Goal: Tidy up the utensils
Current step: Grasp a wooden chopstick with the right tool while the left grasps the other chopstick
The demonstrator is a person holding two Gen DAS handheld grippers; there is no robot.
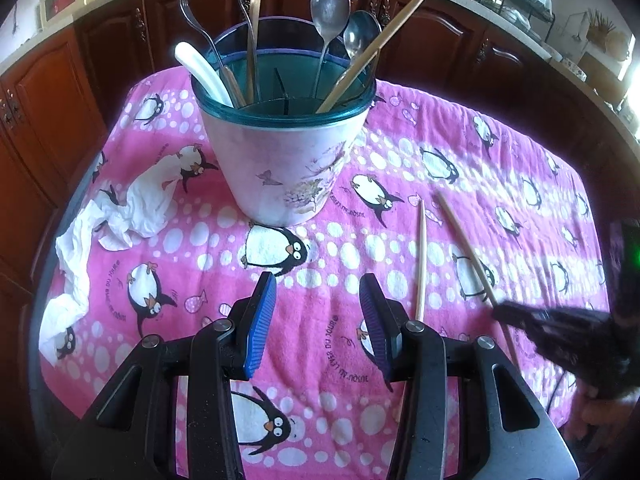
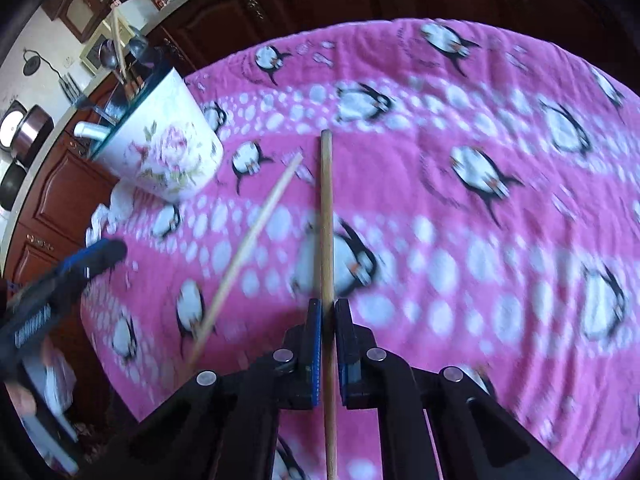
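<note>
Gripping a chopstick (image 2: 327, 216) lengthwise, right gripper (image 2: 328, 312) jaws clamped, left gripper (image 1: 318, 292) jaws apart.

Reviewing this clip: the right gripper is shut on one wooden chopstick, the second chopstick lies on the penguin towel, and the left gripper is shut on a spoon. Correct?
Not quite. The left gripper is open and holds nothing, as the left wrist view shows; the spoons stand in the utensil holder. The rest holds: the right gripper is shut on one chopstick, and the second chopstick lies on the penguin towel.
</note>
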